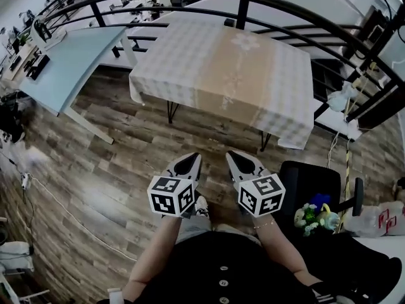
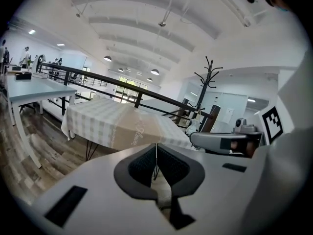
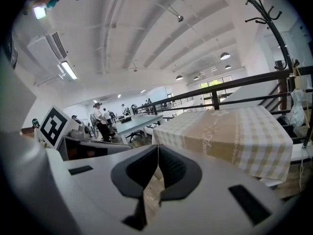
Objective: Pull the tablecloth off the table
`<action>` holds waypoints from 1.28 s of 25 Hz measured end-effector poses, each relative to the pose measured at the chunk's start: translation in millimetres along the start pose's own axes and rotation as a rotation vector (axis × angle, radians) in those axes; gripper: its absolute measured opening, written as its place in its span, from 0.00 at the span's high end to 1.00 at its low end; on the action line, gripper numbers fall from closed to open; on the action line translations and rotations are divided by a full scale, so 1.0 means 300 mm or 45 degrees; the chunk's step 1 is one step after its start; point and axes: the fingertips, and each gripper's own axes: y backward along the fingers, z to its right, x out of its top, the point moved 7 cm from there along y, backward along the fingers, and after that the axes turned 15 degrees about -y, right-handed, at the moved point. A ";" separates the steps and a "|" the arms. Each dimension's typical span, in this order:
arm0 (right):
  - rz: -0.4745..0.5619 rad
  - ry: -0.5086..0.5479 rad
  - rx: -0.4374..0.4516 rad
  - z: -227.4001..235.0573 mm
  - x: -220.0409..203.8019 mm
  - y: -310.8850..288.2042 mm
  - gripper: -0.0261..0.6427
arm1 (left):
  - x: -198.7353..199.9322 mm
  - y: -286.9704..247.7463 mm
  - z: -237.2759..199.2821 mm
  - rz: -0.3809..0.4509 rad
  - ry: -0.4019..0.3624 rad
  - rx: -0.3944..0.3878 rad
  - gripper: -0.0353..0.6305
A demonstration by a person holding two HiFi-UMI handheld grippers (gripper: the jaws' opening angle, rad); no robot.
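A checked cream-and-tan tablecloth (image 1: 228, 75) covers a table on thin black legs ahead of me and hangs over its edges. The same tablecloth (image 2: 122, 126) shows in the left gripper view, and the tablecloth (image 3: 230, 131) fills the right half of the right gripper view. My left gripper (image 1: 193, 159) and right gripper (image 1: 233, 156) are held side by side over the wooden floor, well short of the table's near edge. Both are shut with nothing between the jaws. In each gripper view the dark pads (image 2: 146, 163) (image 3: 166, 168) meet along a thin line.
A pale blue table (image 1: 69, 59) stands at the left. A black curved railing (image 1: 253, 5) runs behind the covered table. A black chair (image 1: 316, 182) and a potted flower (image 1: 313, 215) sit at my right. People stand in the distance (image 3: 100, 119). A coat stand (image 2: 205, 82) rises behind.
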 end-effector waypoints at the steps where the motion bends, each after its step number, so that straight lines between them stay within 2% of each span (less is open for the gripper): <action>1: 0.009 -0.008 -0.008 0.006 0.018 -0.036 0.92 | 0.004 -0.024 -0.037 -0.013 0.003 -0.011 0.92; 9: 0.055 -0.112 -0.043 0.035 0.090 -0.217 0.92 | 0.025 -0.151 -0.212 -0.049 0.029 -0.091 0.92; 15: 0.106 -0.167 -0.147 0.082 0.104 -0.269 0.92 | 0.003 -0.210 -0.260 -0.089 0.063 -0.128 0.92; 24: 0.047 -0.339 -0.148 0.243 0.126 -0.375 0.92 | 0.008 -0.356 -0.315 -0.137 0.072 -0.145 0.92; 28: 0.029 -0.463 -0.134 0.332 0.146 -0.444 0.92 | 0.039 -0.455 -0.355 -0.150 0.095 -0.141 0.92; 32: 0.035 -0.499 -0.154 0.427 0.166 -0.502 0.92 | 0.056 -0.574 -0.396 -0.162 0.141 -0.143 0.92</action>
